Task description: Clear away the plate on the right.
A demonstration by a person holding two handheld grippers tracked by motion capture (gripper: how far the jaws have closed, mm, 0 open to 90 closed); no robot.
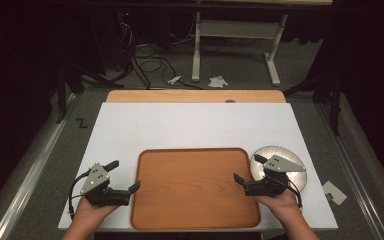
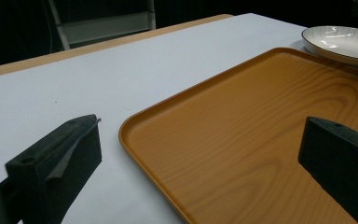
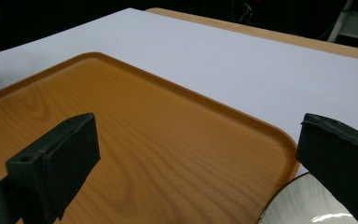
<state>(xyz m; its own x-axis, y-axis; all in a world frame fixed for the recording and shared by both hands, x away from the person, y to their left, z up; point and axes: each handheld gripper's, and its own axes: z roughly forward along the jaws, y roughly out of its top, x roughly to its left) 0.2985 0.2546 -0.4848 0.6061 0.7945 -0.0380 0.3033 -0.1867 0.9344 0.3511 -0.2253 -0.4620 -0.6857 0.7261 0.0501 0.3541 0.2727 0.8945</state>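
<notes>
Smooth wood-grain tray (image 1: 195,187), glossy white plate (image 1: 292,155), matt white tabletop (image 1: 195,125).

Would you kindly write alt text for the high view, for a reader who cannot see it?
A person's two hands each hold an open tool at either side of an empty wooden tray on a white table: the left tool at the tray's left edge, the right tool at its right edge. A white plate sits right of the tray, partly under the right tool.

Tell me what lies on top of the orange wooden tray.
Nothing lies on the orange wooden tray; its grain shows bare across the whole surface. The white ribbed plate sits beside it on the white tabletop, partly covered by the right gripper, so that part stays unseen.
</notes>
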